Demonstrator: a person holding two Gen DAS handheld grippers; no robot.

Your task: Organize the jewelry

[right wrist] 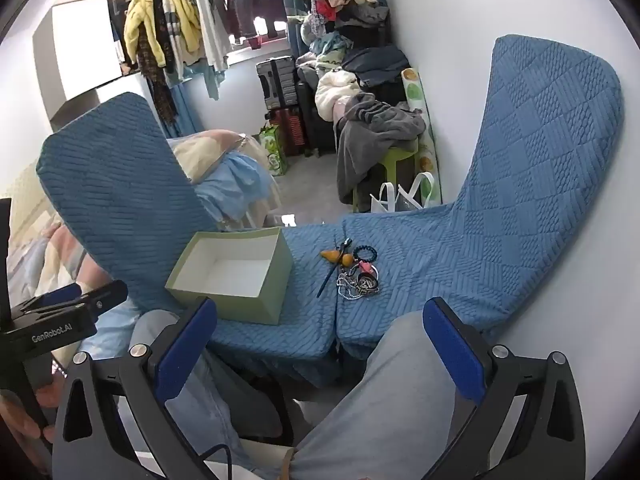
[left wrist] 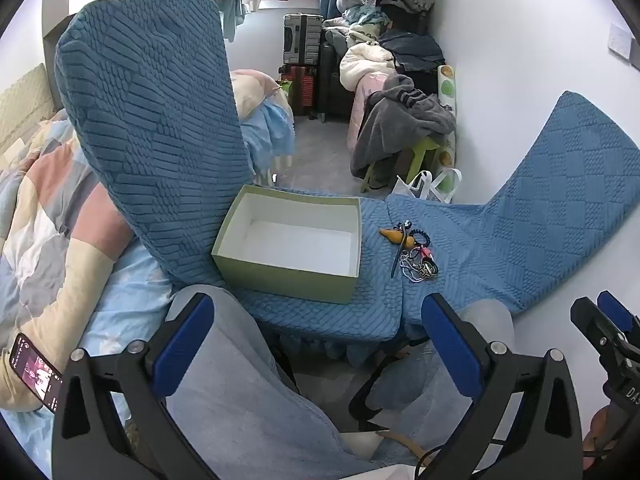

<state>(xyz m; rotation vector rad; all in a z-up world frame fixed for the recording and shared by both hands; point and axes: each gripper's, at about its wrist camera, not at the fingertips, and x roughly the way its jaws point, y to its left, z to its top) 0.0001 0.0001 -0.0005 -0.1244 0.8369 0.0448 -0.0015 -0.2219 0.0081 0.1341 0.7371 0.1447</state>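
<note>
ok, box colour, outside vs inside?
The box is pale green outside, white inside; the left wrist view shows it best.

You can't tell the tangled jewelry pile (left wrist: pixel 414 254) pieces apart; they're too small. The phone (left wrist: pixel 36 372) sits partly behind your left hand-held gripper (left wrist: pixel 320 344).

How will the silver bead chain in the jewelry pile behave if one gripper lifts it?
The silver bead chain lies in loose loops, so it will probably hang limp. It overlaps the striped bangle, so it may drag neighbours along. Thin beads could slip from wide pads.
</note>
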